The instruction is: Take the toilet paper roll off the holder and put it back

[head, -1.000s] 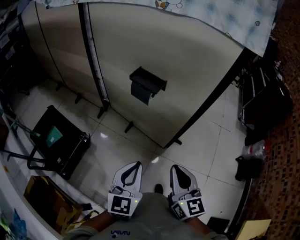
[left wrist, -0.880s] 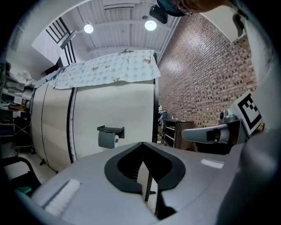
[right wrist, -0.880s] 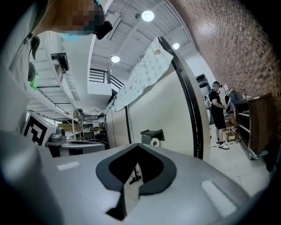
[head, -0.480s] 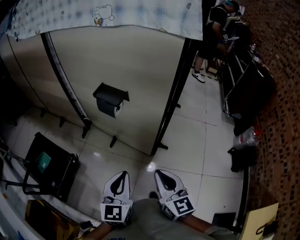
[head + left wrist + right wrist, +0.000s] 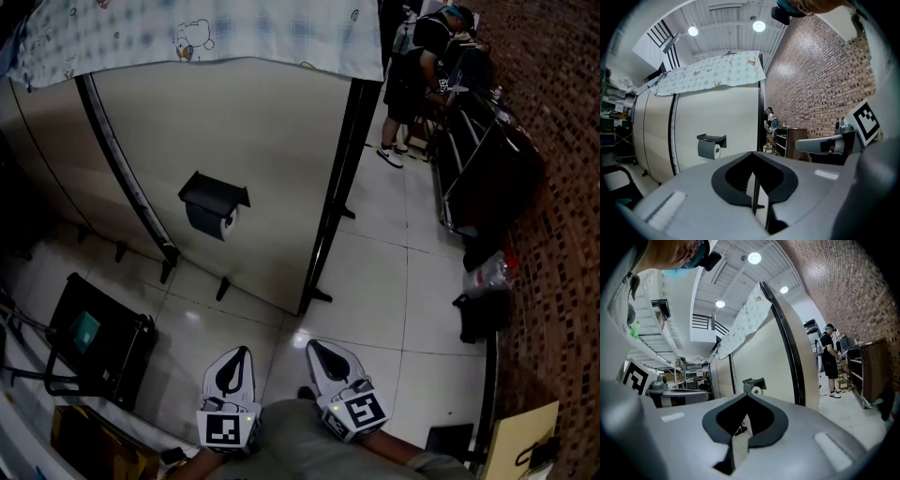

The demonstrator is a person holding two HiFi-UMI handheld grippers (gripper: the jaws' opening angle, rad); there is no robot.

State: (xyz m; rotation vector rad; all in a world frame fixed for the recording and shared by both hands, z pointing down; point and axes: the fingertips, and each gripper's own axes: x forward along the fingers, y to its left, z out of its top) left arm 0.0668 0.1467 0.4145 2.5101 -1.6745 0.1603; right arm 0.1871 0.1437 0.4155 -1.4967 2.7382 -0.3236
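Note:
A toilet paper roll hangs under a black holder on the beige partition wall. In the left gripper view the roll and holder are far ahead; the right gripper view shows the roll too. My left gripper is shut and empty, low near my body. Beside it, my right gripper is shut and empty as well. Both are far from the roll, pointing toward the wall.
A black cart stands on the tiled floor at left, with a cardboard box nearer. A person stands at the back right by dark shelving. A brick wall runs along the right. A black bag lies near it.
The head view has swung right: the holder shifted from centre to left, and the person and shelving came into sight. Both grippers stay shut, held close to my body.

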